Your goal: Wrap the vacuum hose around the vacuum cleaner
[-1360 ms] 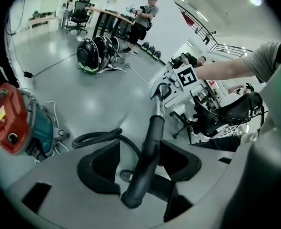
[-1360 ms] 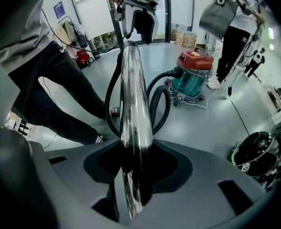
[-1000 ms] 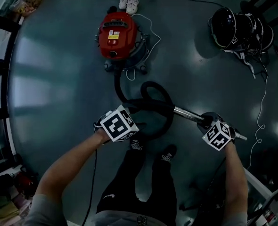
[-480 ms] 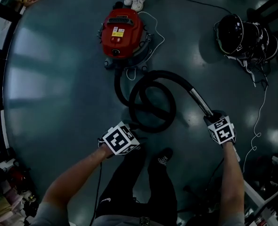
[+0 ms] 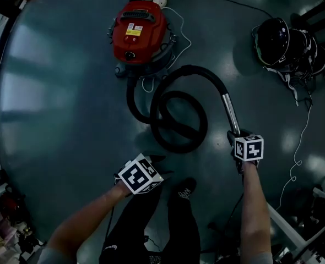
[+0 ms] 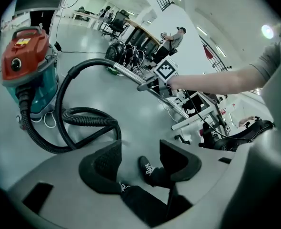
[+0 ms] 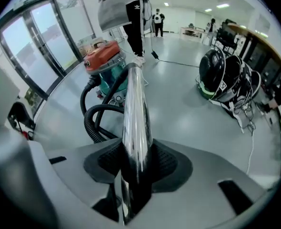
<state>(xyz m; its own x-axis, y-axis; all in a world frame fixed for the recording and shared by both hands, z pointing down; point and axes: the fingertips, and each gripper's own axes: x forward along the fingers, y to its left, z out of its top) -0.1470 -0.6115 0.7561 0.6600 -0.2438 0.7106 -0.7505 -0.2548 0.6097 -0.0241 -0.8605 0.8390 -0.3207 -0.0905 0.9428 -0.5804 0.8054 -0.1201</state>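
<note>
Both arms reach out bare from the bottom of the head view. The left forearm (image 5: 80, 224) rises from seven o'clock toward one o'clock and ends in the left gripper (image 5: 153, 159), which is tilted downward. Its jaws stand wide apart with nothing between the pads. The right forearm (image 5: 253, 202) points nearly to twelve. The right gripper (image 5: 233, 137) aims steeply down, jaws clamped on a metal tube (image 7: 135, 113).

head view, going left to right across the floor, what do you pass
red vacuum cleaner → black hose looping out from it → metal tube at the hose's end → black helmets
</note>
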